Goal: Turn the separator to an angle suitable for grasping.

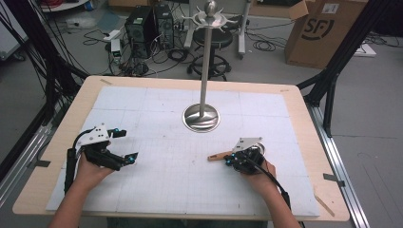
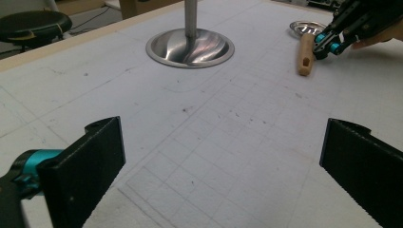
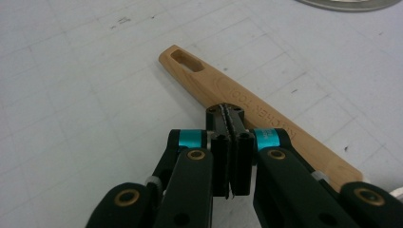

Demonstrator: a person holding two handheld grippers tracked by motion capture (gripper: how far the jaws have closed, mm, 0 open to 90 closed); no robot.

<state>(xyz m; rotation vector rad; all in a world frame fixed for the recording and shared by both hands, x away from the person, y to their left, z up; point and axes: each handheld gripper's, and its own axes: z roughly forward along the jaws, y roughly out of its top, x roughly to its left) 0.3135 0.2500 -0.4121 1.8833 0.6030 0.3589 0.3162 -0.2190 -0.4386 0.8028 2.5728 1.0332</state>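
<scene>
Wooden handle [image 3: 247,111]: pale, smooth, flat-sided, rounded end with an oblong slot cut through, faint lettering stamped along its face. It lies flat on the white gridded mat [image 1: 157,190], right of centre, just beside a small round metal dish [image 2: 306,27]; how the two join is hidden behind the gripper.

Right gripper [image 3: 230,113]: black jaws clenched together, ribbed pads meeting, tips over the handle's mid-length; nothing visibly caught between them. Teal collars, brass pivots.

Left gripper [image 2: 221,156]: jaws spread wide, matte black, nothing between them, well apart from the handle at the mat's left.

Polished steel stand [image 1: 204,71]: dished circular base, slim upright pole, hooked crown, at mat centre. Light plywood table [image 1: 304,102] beneath.
</scene>
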